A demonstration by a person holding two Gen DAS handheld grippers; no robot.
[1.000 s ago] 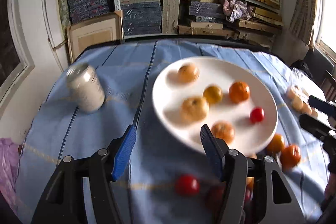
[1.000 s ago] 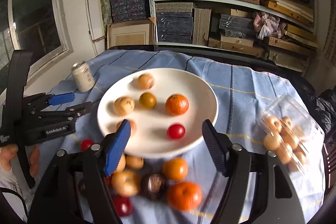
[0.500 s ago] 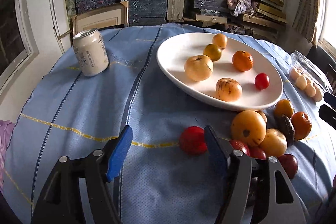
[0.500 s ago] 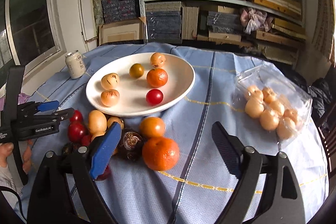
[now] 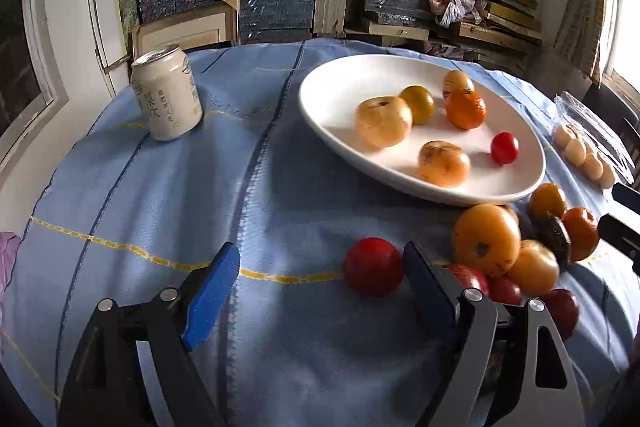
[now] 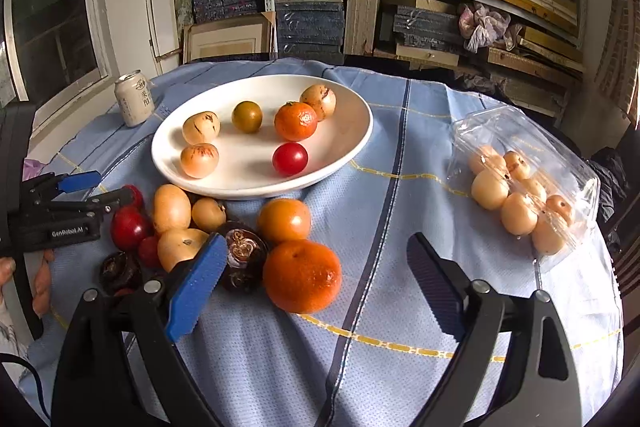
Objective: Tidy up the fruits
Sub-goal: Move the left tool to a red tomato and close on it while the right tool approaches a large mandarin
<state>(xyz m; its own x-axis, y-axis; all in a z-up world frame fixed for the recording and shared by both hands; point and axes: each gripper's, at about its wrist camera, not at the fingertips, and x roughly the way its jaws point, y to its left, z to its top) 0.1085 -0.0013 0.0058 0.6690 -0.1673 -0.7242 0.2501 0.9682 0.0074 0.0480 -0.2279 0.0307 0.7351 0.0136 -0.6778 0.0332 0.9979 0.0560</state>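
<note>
I count six fruits on the white plate [image 6: 352, 143]; the loose fruit pile [image 6: 240, 235] waits beside it on the surface. Left tongs [image 5: 316, 279] and right tongs [image 6: 316, 275] have just been opening, wide and empty.

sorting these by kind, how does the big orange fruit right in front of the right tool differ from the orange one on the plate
The big orange fruit lies on the blue tablecloth among the loose pile; the plated orange fruit sits inside the white plate. The loose one looks larger, though it is nearer the camera. It touches a dark fruit; the plated one touches a pale fruit. Both are round with dimpled orange skin.
</note>
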